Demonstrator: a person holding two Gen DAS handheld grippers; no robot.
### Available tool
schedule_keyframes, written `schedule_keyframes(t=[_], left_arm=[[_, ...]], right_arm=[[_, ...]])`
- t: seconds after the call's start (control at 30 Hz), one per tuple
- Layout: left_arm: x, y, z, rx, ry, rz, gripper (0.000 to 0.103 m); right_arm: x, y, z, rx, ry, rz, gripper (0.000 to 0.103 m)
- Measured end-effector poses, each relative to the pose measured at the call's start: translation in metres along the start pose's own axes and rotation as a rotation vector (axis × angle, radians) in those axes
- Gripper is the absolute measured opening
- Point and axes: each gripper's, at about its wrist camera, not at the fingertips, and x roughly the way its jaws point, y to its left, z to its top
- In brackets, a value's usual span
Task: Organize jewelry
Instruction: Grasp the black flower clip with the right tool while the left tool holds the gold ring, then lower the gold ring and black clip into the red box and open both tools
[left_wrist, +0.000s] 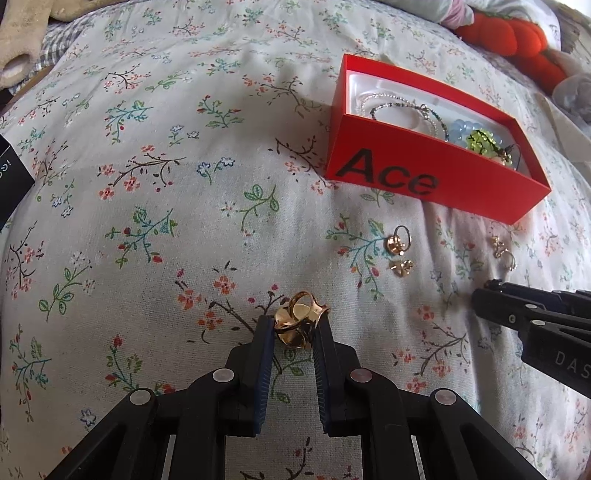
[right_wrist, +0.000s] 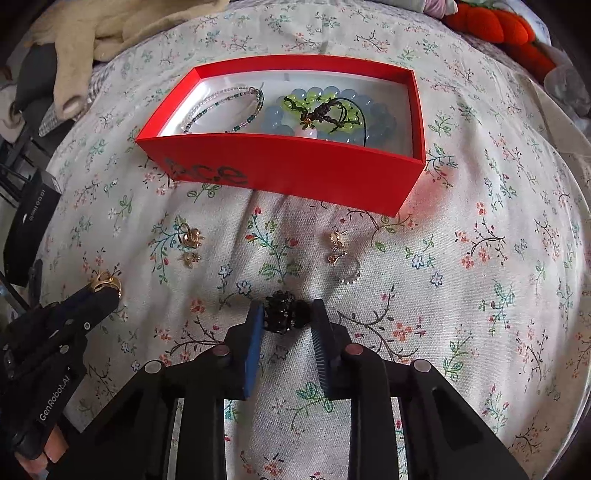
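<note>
Resting on a bed under a floral bedsheet (left_wrist: 147, 155), the jewelry sits partly sorted: a red box (right_wrist: 295, 170) printed "Ace" at the far side already holds a thin seed-bead necklace (right_wrist: 229, 107), a pale blue bead bracelet (right_wrist: 369, 110) and a green beaded piece with dark knotted cord (right_wrist: 317, 107). Loose on the cloth between box and grippers lie small gold flower earrings (right_wrist: 190, 245) to the left, and another gold pair with a silvery stone-set ring (right_wrist: 349, 271) to the right.

Left gripper (left_wrist: 295, 325) has its fingers narrowed around a chunky gold ring (left_wrist: 299, 321), polished and wavy in shape; both blue ribbed pads look to be touching it, though whether it is lifted off the sheet I cannot tell. Right gripper (right_wrist: 286, 317) has its fingers part open either side of a black beaded cluster piece (right_wrist: 284, 314); the left pad seems to touch, the right stands just clear.

I'd judge the gold ring light, stiff and slippery, best pinched across its broad front, not the thin band, or it may twist out. The black piece looks knobbly and grippy, small and light; squeezing across its widest part should hold it. Soft bedding gives underneath, so pressing down would sink things into the folds
</note>
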Motion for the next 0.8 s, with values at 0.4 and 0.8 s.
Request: schedule_keyframes(t=[0.4, 0.8], left_arm=[[-0.007, 0.0, 0.003, 0.005, -0.016, -0.012, 0.016], [-0.027, -0.01, 0.024, 0.007, -0.097, -0.066, 0.015]], right_arm=[[-0.019, -0.011, -0.004, 0.023, -0.007, 0.039, 0.027], [-0.06, -0.035, 0.014, 0.093, -0.096, 0.099, 0.027]])
